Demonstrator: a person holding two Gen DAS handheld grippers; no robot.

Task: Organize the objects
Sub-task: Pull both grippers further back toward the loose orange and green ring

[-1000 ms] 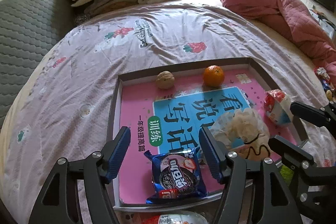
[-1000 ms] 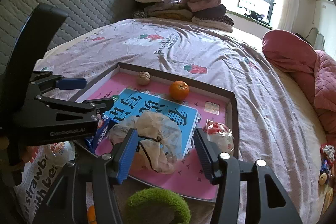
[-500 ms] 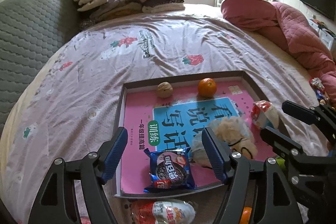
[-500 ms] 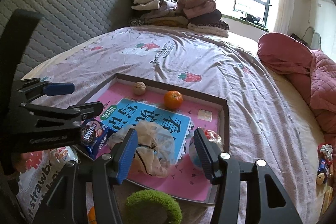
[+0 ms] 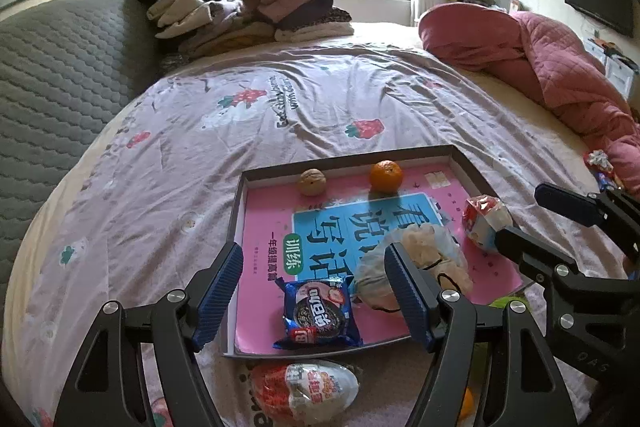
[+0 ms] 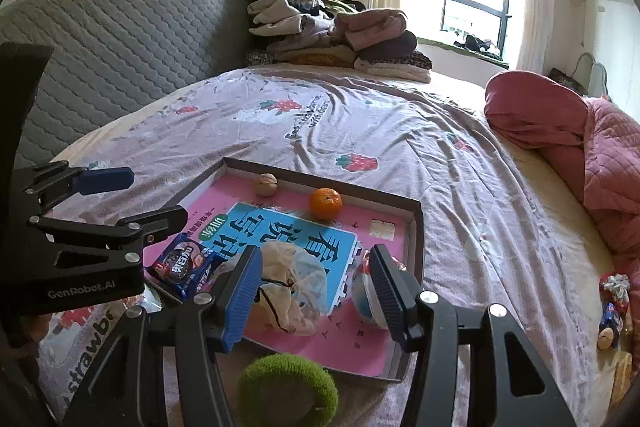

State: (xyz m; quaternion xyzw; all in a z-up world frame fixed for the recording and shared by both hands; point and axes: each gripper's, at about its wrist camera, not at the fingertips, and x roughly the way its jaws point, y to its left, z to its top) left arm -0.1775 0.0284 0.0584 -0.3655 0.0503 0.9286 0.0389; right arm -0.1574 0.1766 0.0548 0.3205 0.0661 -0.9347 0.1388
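Observation:
A shallow dark-rimmed tray [image 5: 236,223] [image 6: 418,227] lies on the bed with a pink and blue book in it. On the book rest a walnut [image 5: 311,182] [image 6: 266,184], an orange [image 5: 385,176] [image 6: 325,203], a blue cookie packet [image 5: 318,313] [image 6: 186,267], a knotted plastic bag [image 5: 424,259] [image 6: 288,283] and an egg-shaped snack [image 5: 486,223] [image 6: 360,297]. My left gripper [image 5: 314,259] [image 6: 148,197] hovers open above the packet, touching nothing. My right gripper [image 6: 315,259] [image 5: 560,219] hangs open over the bag, empty.
A second wrapped egg snack [image 5: 308,391] lies just in front of the tray, and a green fuzzy ball [image 6: 288,383] sits below my right gripper. Folded clothes [image 5: 244,11] are piled at the head of the bed. A pink quilt [image 5: 552,67] is bunched at the right.
Both grippers have lifted and drawn back, so the tray looks smaller and farther. The egg snack in front of the tray has come into the left wrist view. The left jaws stand slightly wider.

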